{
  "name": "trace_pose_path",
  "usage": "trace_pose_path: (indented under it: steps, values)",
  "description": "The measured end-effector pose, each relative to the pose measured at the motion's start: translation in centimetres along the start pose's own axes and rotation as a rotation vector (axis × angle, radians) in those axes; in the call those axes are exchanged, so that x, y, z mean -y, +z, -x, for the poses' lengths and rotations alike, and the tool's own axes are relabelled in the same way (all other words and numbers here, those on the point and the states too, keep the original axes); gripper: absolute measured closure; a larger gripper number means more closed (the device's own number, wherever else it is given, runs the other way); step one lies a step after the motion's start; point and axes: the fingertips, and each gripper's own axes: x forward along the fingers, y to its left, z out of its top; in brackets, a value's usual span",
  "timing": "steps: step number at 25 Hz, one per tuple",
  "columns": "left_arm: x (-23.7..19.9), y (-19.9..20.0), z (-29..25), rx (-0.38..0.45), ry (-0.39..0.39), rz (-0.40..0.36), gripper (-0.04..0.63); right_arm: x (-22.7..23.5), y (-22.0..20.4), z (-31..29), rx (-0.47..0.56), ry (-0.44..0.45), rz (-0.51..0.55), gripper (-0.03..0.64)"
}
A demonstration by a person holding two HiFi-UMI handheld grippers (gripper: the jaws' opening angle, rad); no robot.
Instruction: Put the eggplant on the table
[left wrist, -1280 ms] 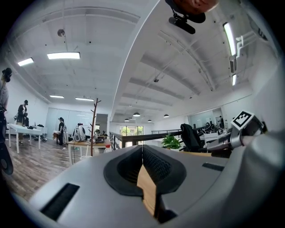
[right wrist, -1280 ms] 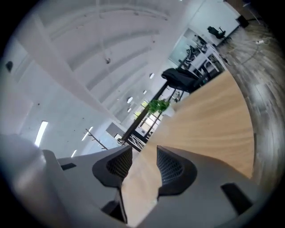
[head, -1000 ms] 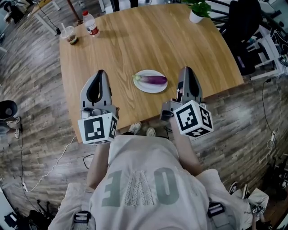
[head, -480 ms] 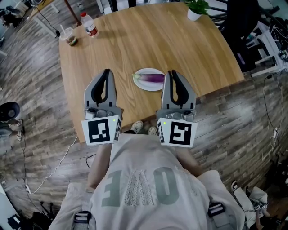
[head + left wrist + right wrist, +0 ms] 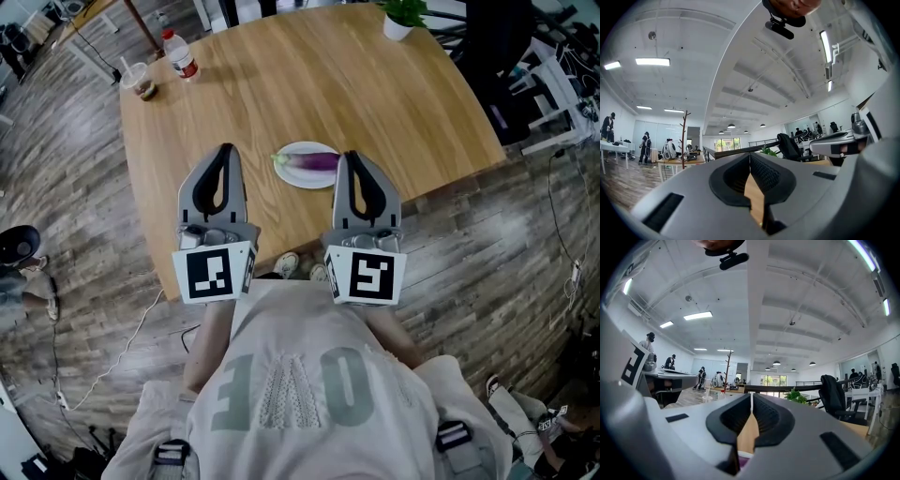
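A purple eggplant (image 5: 317, 161) lies on a white plate (image 5: 296, 177) near the front edge of the round wooden table (image 5: 375, 84). My right gripper (image 5: 352, 157) is held level just over the plate's right end. It is shut; its jaws have just closed the last bit, with nothing between them. Through the slit under its pads, the right gripper view shows a sliver of plate (image 5: 746, 454) and of purple eggplant (image 5: 742, 461). My left gripper (image 5: 225, 148) hovers over bare wood left of the plate, shut and empty, its pads (image 5: 761, 171) meeting at the tip.
A water bottle (image 5: 178, 54) and a drink cup (image 5: 141, 82) stand at the table's far left. A potted plant (image 5: 401, 17) sits at the far edge. A black chair (image 5: 502, 47) stands to the right. Cables run over the floor around the table.
My right gripper has rolled upright and shifted left, up to the plate. The left gripper has edged slightly forward over the table.
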Motion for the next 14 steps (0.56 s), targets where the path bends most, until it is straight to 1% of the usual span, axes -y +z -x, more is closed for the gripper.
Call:
trace_pose_path:
  steps: [7, 14]
  values:
    - [0.18, 0.25, -0.27, 0.004, -0.006, 0.0, 0.586, 0.24, -0.13, 0.08, -0.008, -0.001, -0.003, 0.588]
    - [0.03, 0.3, -0.32, 0.003, 0.018, -0.017, 0.586, 0.77, -0.37, 0.3, -0.011, 0.005, -0.019, 0.588]
